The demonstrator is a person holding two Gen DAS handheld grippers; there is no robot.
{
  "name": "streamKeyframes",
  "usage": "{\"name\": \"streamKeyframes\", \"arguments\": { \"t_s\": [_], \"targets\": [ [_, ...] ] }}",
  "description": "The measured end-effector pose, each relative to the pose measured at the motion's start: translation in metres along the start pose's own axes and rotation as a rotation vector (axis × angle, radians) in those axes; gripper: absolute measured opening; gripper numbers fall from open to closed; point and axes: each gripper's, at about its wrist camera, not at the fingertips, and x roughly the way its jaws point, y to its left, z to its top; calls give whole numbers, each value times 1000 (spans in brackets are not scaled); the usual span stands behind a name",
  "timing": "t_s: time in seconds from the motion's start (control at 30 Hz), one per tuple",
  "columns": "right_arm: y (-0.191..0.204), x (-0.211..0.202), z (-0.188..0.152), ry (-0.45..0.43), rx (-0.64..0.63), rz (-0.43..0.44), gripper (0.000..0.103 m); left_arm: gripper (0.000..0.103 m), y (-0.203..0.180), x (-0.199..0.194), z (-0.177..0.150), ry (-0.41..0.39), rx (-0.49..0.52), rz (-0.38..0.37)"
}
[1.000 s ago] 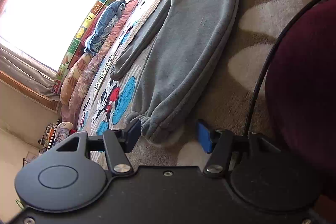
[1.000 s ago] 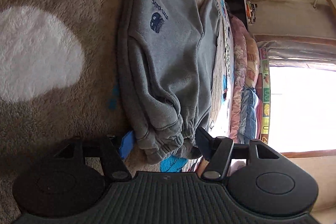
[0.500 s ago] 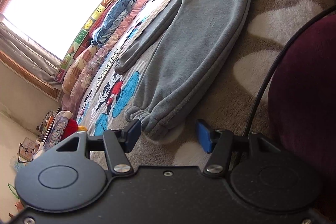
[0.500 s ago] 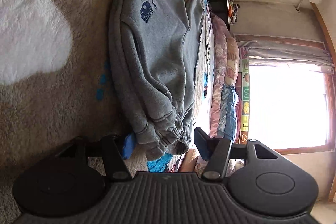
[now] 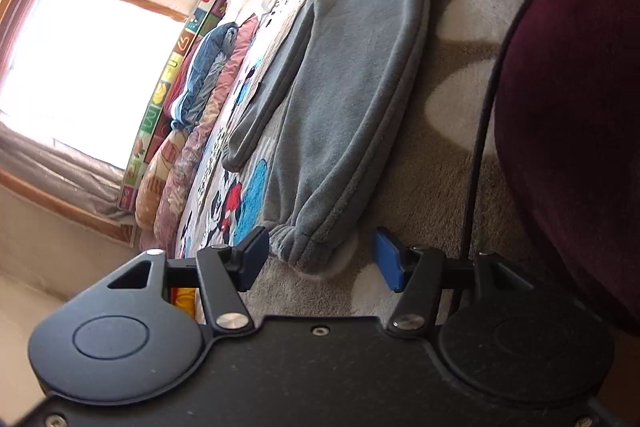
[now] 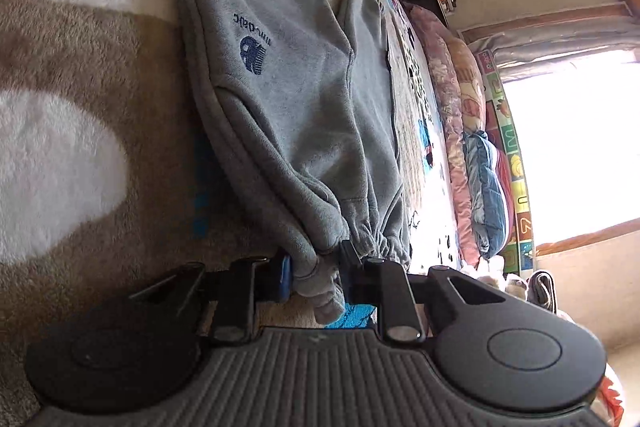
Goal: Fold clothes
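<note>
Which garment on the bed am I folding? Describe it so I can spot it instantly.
On the brown fleece blanket with pale patches lies a long grey fleece pair of sweatpants with gathered elastic ends. A dark blue embroidered logo sets it apart from the cartoon-print bedding beside it. The right claw has just closed on one gathered end.

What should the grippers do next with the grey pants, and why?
Probably close the left hand-held gripper on the ankle cuff lying between its open jaws. The right hand-held gripper has just been closing and now pinches the waistband of the grey pants, so both ends could lift together.
</note>
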Motion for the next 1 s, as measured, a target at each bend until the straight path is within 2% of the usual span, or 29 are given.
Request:
{"name": "streamKeyframes", "arguments": {
  "t_s": [0.13,0.2,0.27,0.37,0.47,0.63,0.8,1.0],
  "targets": [
    [-21,3,3,6,145,52,23,57,3,7,1,-4,86,-12],
    [-28,3,1,11,192,64,22,48,3,11,2,5,112,2],
    [-31,2,-1,13,224,78,22,26,1,13,3,16,137,16],
    [-31,0,-5,21,273,97,22,21,3,9,2,14,118,39],
    [-36,-4,-6,12,334,90,21,19,23,2,4,1,-3,35],
    [-55,-8,-9,-2,440,90,20,18,76,6,13,1,-220,14],
    [-85,-6,-10,-7,598,130,20,18,133,31,29,6,-404,-3],
    [-129,6,-24,-7,851,175,19,17,193,83,44,28,-592,-48]
  ]
}}
